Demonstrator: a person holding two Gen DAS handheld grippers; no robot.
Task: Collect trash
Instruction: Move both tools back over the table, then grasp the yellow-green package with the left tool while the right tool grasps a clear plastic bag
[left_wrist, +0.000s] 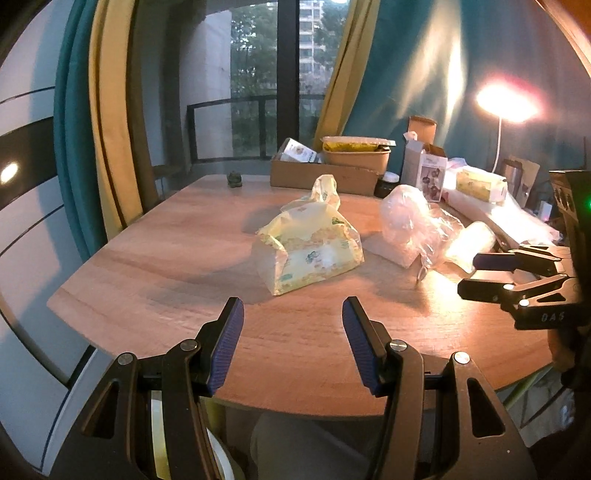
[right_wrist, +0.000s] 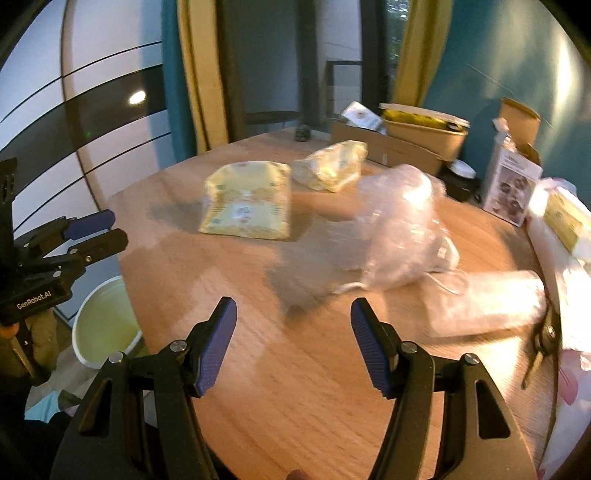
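Both grippers hover over the near edge of a wooden surface (left_wrist: 155, 266) with their jaws spread and nothing between them. The left gripper (left_wrist: 293, 334) faces a crumpled yellow printed wrapper (left_wrist: 308, 251) lying near the middle of the surface, well clear of its blue pads. In the right wrist view a second, smaller yellow wrapper (right_wrist: 330, 166) lies just behind the first. The right gripper (right_wrist: 293, 334) faces a crumpled clear plastic bag (right_wrist: 400, 225) that rests on the surface to the right of the wrappers, with a clear plastic roll (right_wrist: 487, 302) lying close beside it. A cardboard box (left_wrist: 321, 177) stands at the far edge, and a small white product carton (left_wrist: 424, 170) stands to its right. Below the surface's left edge stands a white bucket (right_wrist: 105, 325) with a pale yellow-green inside.
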